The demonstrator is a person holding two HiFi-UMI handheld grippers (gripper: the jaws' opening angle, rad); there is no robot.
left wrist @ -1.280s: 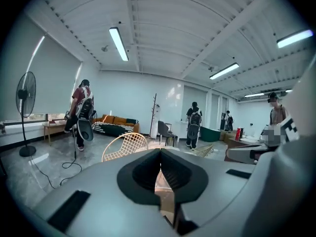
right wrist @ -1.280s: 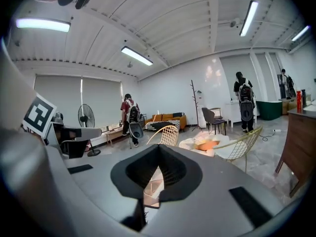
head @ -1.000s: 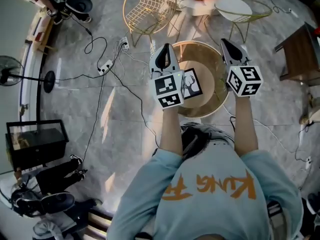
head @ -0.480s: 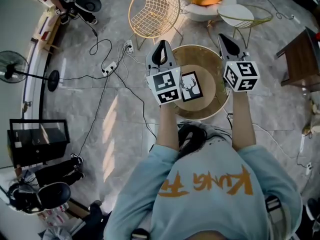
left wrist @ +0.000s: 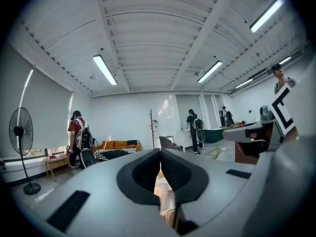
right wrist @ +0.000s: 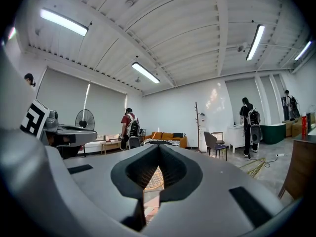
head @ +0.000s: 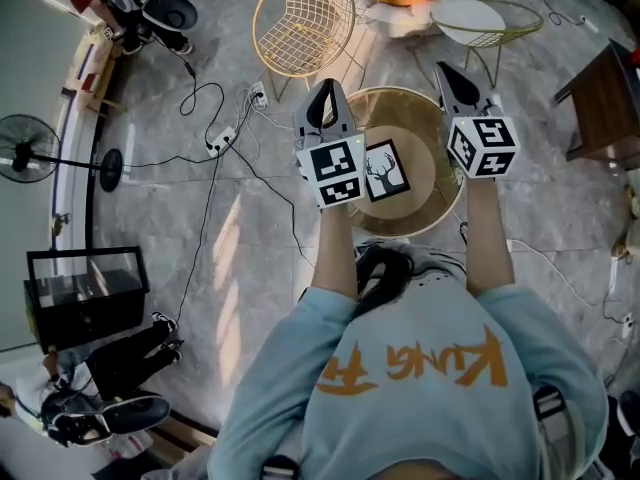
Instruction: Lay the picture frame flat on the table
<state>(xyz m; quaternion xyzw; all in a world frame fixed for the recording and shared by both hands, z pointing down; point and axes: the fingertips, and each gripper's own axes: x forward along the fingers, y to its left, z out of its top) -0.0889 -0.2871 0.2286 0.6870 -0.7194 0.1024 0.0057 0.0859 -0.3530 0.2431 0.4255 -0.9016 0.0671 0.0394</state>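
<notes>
Over the last second both hands have lifted slightly. The left gripper [head: 325, 96] and right gripper [head: 453, 76] are each closed on nothing, held about level above the round surface [head: 425, 183]. The picture frame [head: 386, 171] lies at centre frame between them, apparently flat on that surface and touched by neither gripper. The laying-down looks finished, and the grippers appear to be withdrawing.

**Round the edges of the room**

On grey stone floor [head: 150, 218]: gold wire chair [head: 303, 23], white round side table [head: 468, 15] near it, black cables [head: 200, 98] trailing to a power strip [head: 222, 136]. At left, standing fan [head: 22, 148] and dark glass case [head: 80, 290]. Farther off, orange sofa [left wrist: 117, 145], coat stand [left wrist: 151, 127], ceiling strip lights [left wrist: 104, 69].
</notes>
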